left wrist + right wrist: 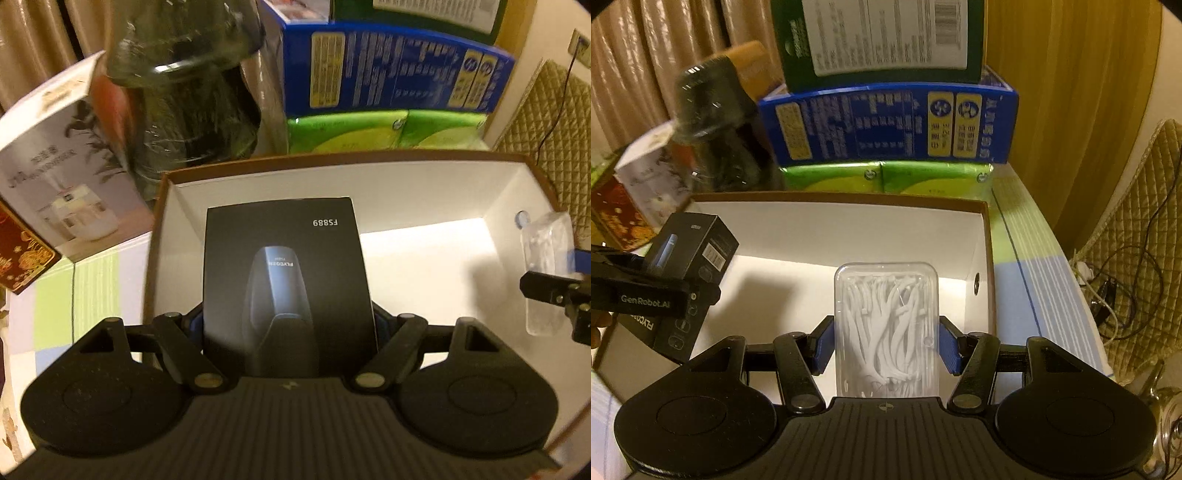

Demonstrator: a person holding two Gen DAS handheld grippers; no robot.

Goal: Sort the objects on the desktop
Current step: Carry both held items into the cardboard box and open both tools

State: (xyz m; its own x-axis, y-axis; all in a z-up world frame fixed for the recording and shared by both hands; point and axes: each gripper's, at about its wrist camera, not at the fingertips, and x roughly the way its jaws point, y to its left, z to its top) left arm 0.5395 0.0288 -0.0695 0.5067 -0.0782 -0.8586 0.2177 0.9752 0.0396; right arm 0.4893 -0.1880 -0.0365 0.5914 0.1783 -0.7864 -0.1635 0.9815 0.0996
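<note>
Left gripper (290,325) clamps the black box (284,273); right gripper (886,341) clamps the clear case (886,328).

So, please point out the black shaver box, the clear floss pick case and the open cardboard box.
Black shaver box (288,273), left wrist view, front face.
Clear floss pick case (886,325), right wrist view, lid.
Open cardboard box (849,225), right wrist view, far inner wall.

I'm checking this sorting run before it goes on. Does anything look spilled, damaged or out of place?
Nothing stands out. The left gripper holds the black box and the right gripper the clear floss-pick case, lid closed, both over the open cardboard box.
</note>
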